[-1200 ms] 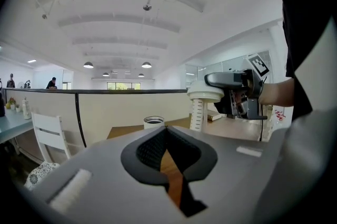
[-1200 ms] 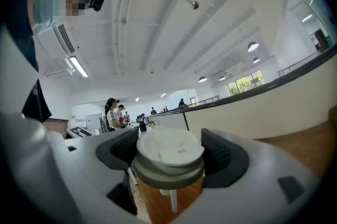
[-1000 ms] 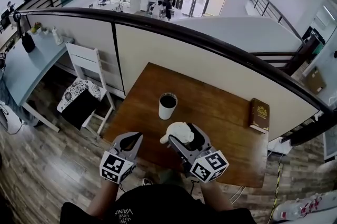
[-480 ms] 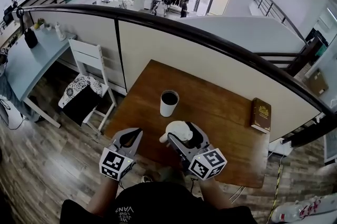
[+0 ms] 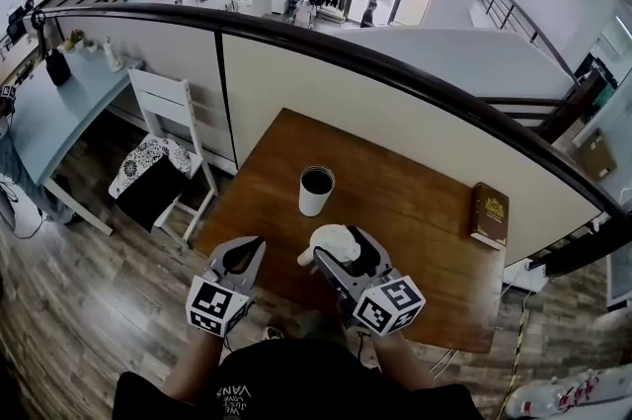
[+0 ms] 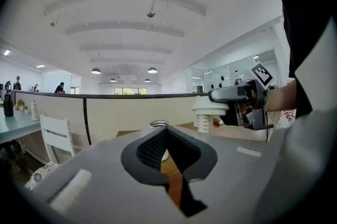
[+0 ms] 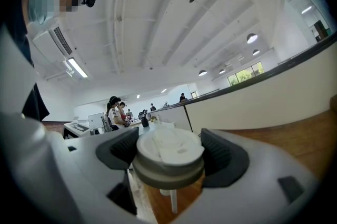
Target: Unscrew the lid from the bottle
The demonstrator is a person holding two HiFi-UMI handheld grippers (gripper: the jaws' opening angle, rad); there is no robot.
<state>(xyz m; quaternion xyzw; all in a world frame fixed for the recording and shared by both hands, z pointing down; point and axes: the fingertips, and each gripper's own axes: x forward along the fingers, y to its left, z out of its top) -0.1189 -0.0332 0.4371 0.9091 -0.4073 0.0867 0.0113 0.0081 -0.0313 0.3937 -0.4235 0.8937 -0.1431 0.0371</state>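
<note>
The white bottle [image 5: 316, 192] stands upright and open-topped near the middle of the wooden table [image 5: 425, 210]. Its white lid [image 5: 329, 243] is off it, held above the table's near side with my right gripper [image 5: 341, 248] shut on it. In the right gripper view the lid [image 7: 168, 148] fills the gap between the pads of that gripper [image 7: 170, 153], and a thin stem hangs below it. My left gripper [image 5: 247, 250] hovers at the table's near left edge, shut and empty. In the left gripper view its jaws [image 6: 165, 133] meet, with the bottle's rim [image 6: 158, 124] just behind and the lid [image 6: 209, 110] to the right.
A brown book [image 5: 487, 215] lies at the table's right edge. A white chair [image 5: 163, 161] stands to the left of the table. A partition with a black rail [image 5: 326, 62] runs behind the table.
</note>
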